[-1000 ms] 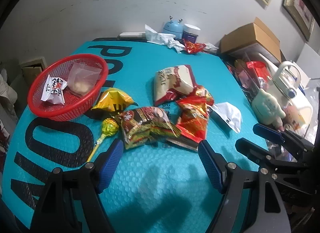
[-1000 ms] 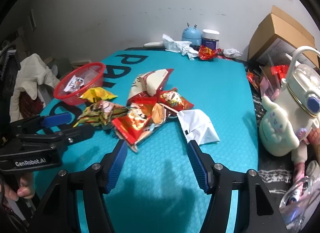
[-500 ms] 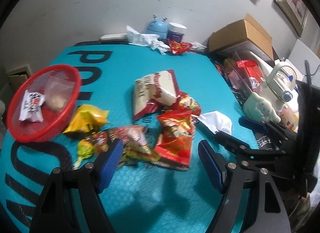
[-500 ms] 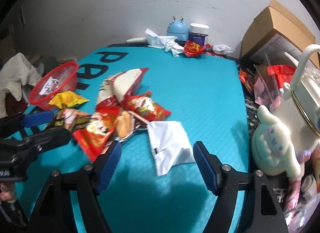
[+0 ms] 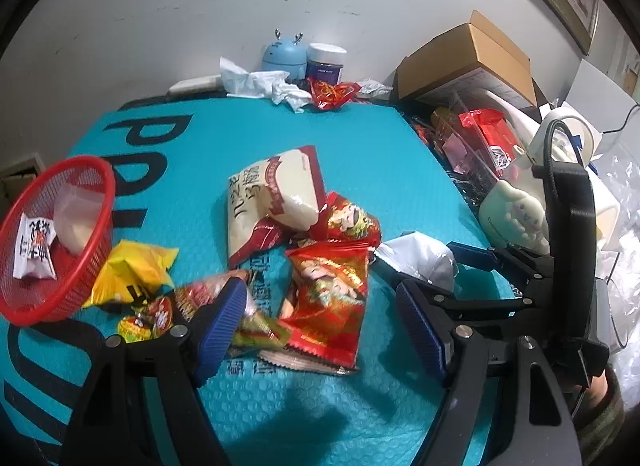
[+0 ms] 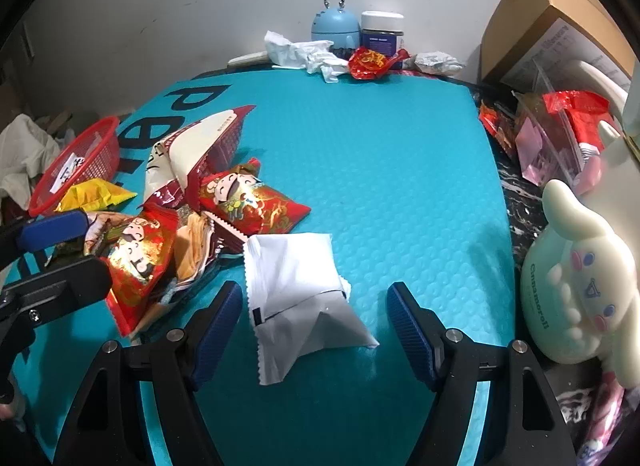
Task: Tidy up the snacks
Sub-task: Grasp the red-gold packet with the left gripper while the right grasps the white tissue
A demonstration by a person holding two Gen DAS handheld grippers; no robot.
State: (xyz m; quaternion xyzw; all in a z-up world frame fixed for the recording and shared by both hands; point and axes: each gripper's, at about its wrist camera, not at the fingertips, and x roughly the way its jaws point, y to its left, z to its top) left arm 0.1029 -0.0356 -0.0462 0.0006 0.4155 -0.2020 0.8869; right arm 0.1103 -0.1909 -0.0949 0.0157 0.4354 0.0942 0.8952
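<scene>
A pile of snack packets lies on the teal mat [image 5: 360, 137]: a large cream and red bag [image 5: 276, 193], red foil packets [image 5: 326, 298] [image 6: 248, 201], a yellow packet [image 5: 128, 270] and a white packet [image 6: 300, 294]. A red basket [image 5: 100, 201] at the left holds two small packets. My left gripper [image 5: 320, 330] is open, its jaws either side of a red foil packet. My right gripper [image 6: 314, 330] is open, its jaws either side of the white packet. The right gripper also shows in the left wrist view [image 5: 452, 278].
A blue gadget [image 6: 335, 25], a jar [image 6: 382, 33], crumpled tissue [image 6: 304, 53] and a red wrapper [image 6: 372, 61] stand at the mat's far edge. A cardboard box [image 6: 560, 25], a clear bin of packets [image 6: 560, 133] and a Cinnamoroll bottle [image 6: 580, 286] crowd the right side.
Both grippers have moved right and forward. The left now straddles the red foil packet; the right has closed in on the white packet. Both stay open.
</scene>
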